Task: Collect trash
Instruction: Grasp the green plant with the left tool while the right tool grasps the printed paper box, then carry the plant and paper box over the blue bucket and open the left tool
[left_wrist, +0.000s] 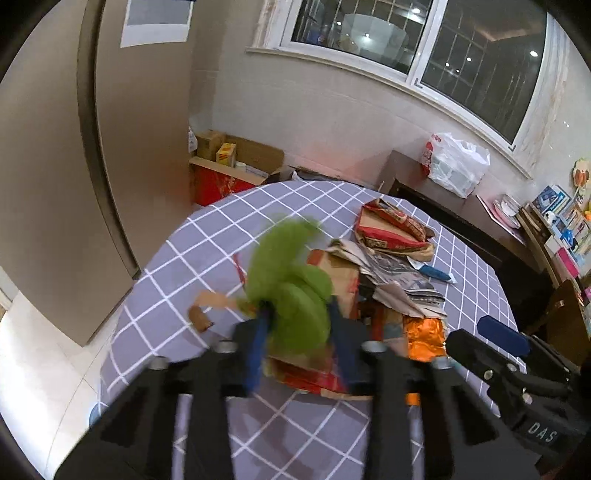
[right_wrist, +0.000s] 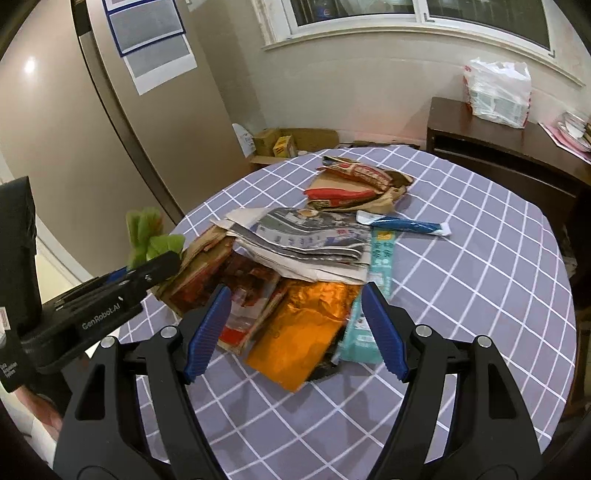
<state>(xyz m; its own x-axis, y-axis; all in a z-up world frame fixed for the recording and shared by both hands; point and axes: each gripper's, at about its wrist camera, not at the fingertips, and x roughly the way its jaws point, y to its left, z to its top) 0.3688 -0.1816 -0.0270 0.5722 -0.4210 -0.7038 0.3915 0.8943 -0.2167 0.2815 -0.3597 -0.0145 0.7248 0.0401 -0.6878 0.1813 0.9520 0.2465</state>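
— Grip first: is the left gripper (left_wrist: 299, 332) actually holding that crumpled green plastic wrapper (left_wrist: 291, 280)?

— Yes. Its blue pads are drawn in tight on the wrapper's lower end, and the rest of it flares up above the jaws, lifted off the grey checked tablecloth (left_wrist: 207, 243). From the right wrist view it hangs at the table's left edge, well apart from the heap.

— And the right gripper (right_wrist: 301, 332)?

— Jaws spread wide with nothing between them, hovering over the crinkled orange foil packet (right_wrist: 303, 328) at the near side of the pile of newspaper and flattened cartons (right_wrist: 295, 240).

— So how to carry it well?

— I'd keep the squeeze steady; the thin film looks likely to slip if the pads ease. No bin shows in either view, so I can't say where it goes. The small brown cylindrical scrap (left_wrist: 199, 319) on the cloth looks like a later pick.
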